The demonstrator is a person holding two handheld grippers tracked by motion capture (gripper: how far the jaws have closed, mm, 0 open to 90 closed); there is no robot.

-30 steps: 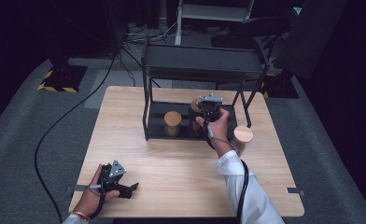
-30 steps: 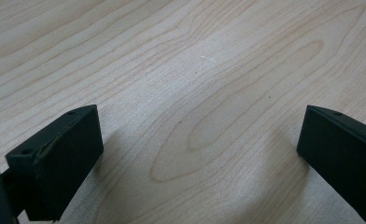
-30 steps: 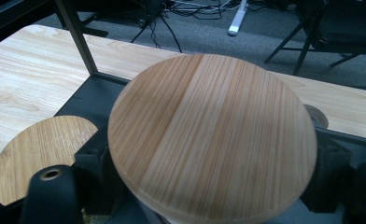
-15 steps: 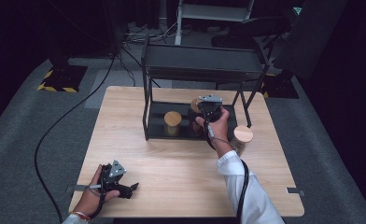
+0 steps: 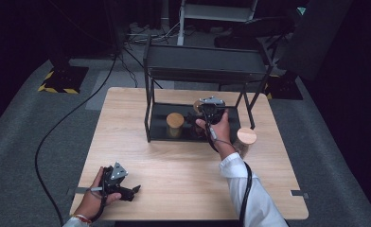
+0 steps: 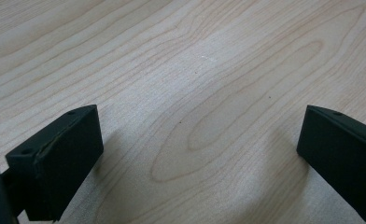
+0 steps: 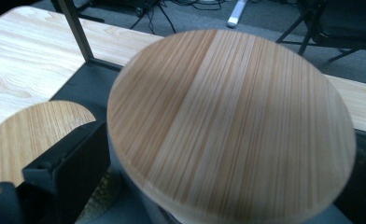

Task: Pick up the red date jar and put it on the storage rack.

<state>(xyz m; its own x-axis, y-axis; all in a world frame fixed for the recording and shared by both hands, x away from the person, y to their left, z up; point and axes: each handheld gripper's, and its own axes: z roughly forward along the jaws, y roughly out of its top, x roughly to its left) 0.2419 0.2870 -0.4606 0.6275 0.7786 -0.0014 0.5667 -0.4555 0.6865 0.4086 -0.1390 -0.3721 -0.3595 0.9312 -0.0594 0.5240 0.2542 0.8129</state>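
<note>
Two hands apart: right gripper [image 5: 200, 112] inside rack [image 5: 205, 71], left gripper [image 5: 134, 190] low on table [image 5: 183, 170].

table [image 5: 174, 165]: pale matt wood | lid [image 7: 228, 121]: fine-grained wood | rack [image 5: 202, 71]: black metal

2 jars [image 5: 175, 124] in rack [image 5: 151, 109]; third jar [image 5: 245, 139] right.
</note>
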